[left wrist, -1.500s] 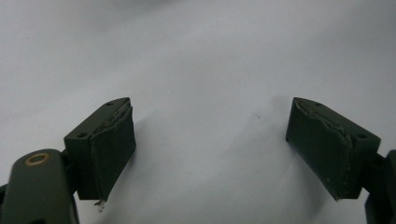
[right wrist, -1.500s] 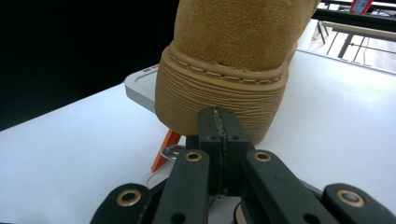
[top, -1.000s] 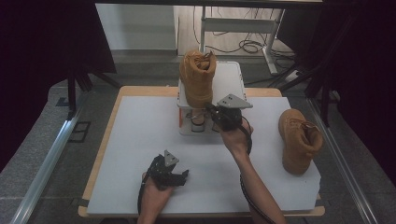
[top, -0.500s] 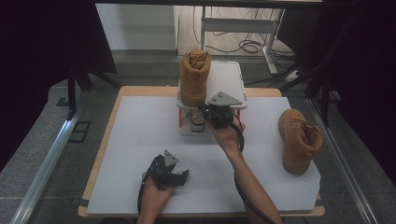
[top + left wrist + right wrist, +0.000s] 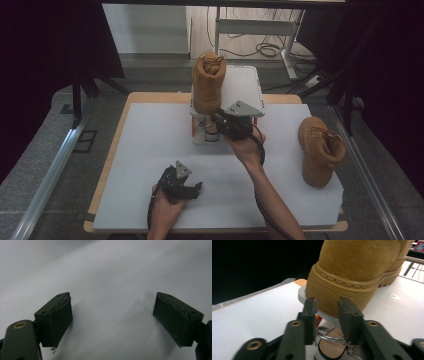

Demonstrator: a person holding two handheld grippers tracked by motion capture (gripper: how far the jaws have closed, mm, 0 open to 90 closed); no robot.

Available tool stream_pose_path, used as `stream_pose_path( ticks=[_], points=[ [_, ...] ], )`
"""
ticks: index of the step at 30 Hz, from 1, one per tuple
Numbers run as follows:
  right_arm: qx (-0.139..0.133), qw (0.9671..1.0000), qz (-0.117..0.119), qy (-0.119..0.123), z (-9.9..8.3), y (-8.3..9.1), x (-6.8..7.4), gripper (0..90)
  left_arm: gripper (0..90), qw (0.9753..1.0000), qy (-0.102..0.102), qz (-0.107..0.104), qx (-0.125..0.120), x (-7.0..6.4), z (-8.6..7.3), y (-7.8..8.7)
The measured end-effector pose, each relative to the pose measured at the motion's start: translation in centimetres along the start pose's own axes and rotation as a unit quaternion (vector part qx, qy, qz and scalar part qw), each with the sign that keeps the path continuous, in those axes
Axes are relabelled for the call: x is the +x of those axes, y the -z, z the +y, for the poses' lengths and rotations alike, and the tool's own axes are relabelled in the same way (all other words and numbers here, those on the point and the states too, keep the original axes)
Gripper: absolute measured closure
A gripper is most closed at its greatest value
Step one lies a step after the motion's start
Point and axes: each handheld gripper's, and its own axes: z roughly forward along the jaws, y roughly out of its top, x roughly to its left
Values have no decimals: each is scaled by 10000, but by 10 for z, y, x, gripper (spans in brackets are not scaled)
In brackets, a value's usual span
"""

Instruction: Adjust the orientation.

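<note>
A tan suede boot [image 5: 208,84] stands upright on the left half of a white raised stand [image 5: 243,86] at the table's back. My right gripper [image 5: 217,120] is at the stand's front edge, just below the boot. In the right gripper view its jaws [image 5: 327,315] stand a narrow gap apart with nothing between them, pointing at the boot's ribbed heel sole [image 5: 337,295]. A second tan boot [image 5: 320,149] rests at the table's right side. My left gripper [image 5: 186,187] lies on the white tabletop near the front, its jaws [image 5: 112,322] wide open over bare surface.
Under the stand's top plate sit a metal wire ring [image 5: 329,337] and small orange and white parts [image 5: 207,132]. The white table cover [image 5: 150,150] spans the wooden table. Dark curtains, a metal rail [image 5: 50,170] at left and floor cables [image 5: 265,49] lie beyond.
My right gripper has moved left along the stand's front toward the boot's heel. The left gripper and both boots have stayed where they were.
</note>
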Motion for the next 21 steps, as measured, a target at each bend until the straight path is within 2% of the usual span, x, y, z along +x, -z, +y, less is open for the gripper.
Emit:
stream_pose_path(
  ticks=[5, 11, 21],
  points=[
    [-14, 10000, -71, 56, -7, 5, -2, 508, 156, 10000, -5, 8, -2, 0, 0, 0],
    [-79, 9999, -88, 2, -14, 12, -6, 393, 156, 10000, 33, 6, -36, -1, 0, 0],
    [-60, 9999, -112, 14, -20, 23, -7, 256, 156, 10000, -7, 14, -9, 0, 0, 0]
  ],
)
